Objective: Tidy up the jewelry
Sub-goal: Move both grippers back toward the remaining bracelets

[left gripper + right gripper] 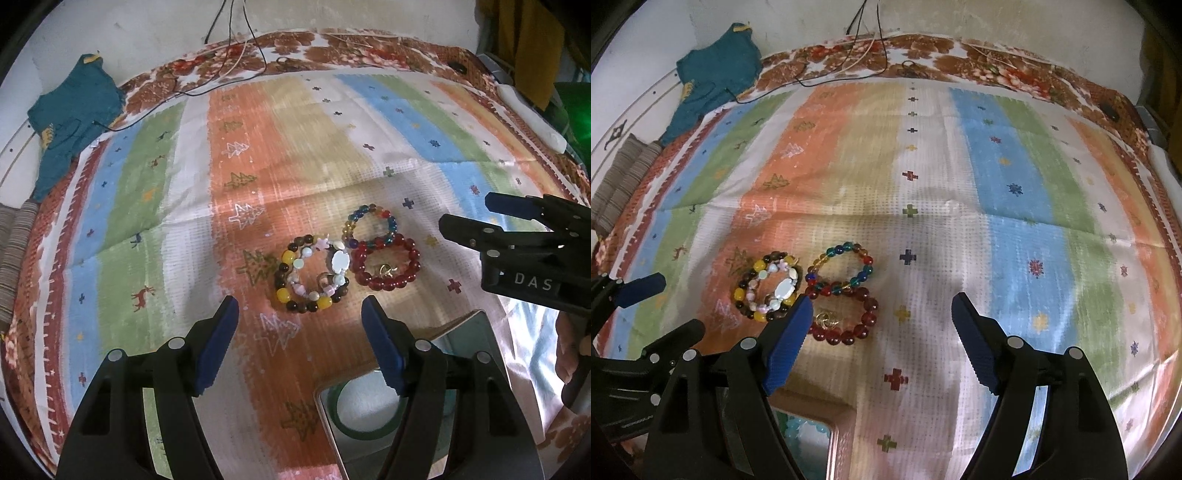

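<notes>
"DAS" reads on the right gripper [465,216], both it and the left gripper [300,308] empty with jaws apart near the bead bracelets [312,275] on open striped cloth [369,122].

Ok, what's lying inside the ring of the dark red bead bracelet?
A small gold-coloured piece, maybe a ring or charm, lies on the cloth inside the red bracelet. In the right wrist view the right tool's blue pad covers the loop's left edge.

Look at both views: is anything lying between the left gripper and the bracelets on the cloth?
Nothing visible. The left gripper stands open over bare cloth, with the bracelets just ahead. The right gripper is off to the side, also open.
</notes>
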Tool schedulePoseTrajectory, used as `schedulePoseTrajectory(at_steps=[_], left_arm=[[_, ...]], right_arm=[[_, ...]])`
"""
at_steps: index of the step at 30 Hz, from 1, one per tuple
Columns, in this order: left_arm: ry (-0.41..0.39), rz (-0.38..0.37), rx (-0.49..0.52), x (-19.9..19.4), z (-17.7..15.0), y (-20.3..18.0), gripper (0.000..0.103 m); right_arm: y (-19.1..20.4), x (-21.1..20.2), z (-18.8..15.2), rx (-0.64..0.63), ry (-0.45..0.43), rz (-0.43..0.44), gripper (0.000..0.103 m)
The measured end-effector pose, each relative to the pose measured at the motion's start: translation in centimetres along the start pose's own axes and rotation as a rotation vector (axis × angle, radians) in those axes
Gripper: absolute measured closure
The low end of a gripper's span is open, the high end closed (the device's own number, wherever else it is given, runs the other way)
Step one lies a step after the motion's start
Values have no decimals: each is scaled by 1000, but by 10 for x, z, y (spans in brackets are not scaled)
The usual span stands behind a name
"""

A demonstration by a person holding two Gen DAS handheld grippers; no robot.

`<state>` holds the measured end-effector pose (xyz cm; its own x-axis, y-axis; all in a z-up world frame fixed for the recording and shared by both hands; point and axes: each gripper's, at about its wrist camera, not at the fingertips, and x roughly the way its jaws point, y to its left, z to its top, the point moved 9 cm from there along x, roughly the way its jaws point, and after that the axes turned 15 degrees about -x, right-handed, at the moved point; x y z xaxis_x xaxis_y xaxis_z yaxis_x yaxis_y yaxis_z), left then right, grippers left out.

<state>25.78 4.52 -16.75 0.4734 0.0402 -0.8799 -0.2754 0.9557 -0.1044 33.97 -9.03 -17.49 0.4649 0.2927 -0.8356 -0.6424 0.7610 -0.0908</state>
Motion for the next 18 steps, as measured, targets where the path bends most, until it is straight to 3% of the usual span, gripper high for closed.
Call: schedulePoseTrajectory(at_steps=[18], left_arm=[[82, -32, -36, 40, 7, 5, 34]], right_arm=[[-5, 44, 4, -24, 70, 6, 26]])
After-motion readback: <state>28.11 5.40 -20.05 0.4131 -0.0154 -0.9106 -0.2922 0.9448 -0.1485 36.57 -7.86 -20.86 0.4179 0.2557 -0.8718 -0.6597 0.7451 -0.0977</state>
